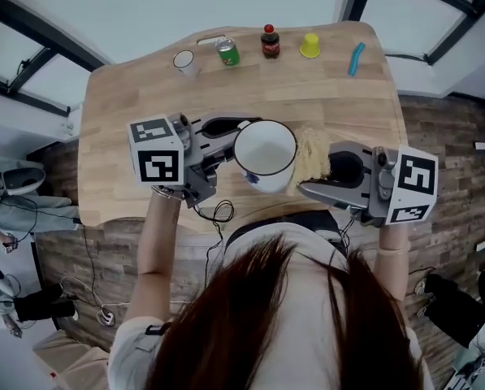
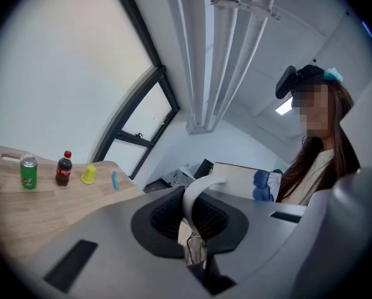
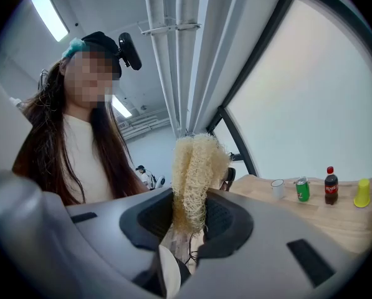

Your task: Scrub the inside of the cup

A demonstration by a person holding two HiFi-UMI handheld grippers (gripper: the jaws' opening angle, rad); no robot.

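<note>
A white enamel cup [image 1: 264, 147] with a dark rim is held up over the table's near edge, its mouth facing the head camera. My left gripper [image 1: 224, 142] is shut on the cup's handle [image 2: 200, 195], which shows as a white strip between the jaws in the left gripper view. My right gripper [image 1: 326, 174] is shut on a pale yellow loofah scrubber [image 1: 311, 153], whose fibres stand up between the jaws [image 3: 195, 170] in the right gripper view. The scrubber sits just right of the cup's rim, outside the cup. The inside of the cup looks plain white.
Along the far edge of the wooden table [image 1: 145, 96] stand a clear glass [image 1: 184, 60], a green can [image 1: 227, 52], a cola bottle [image 1: 270, 42], a yellow cup [image 1: 309, 45] and a blue stick-like object [image 1: 356, 58]. A cable [image 1: 218, 214] hangs at the near edge.
</note>
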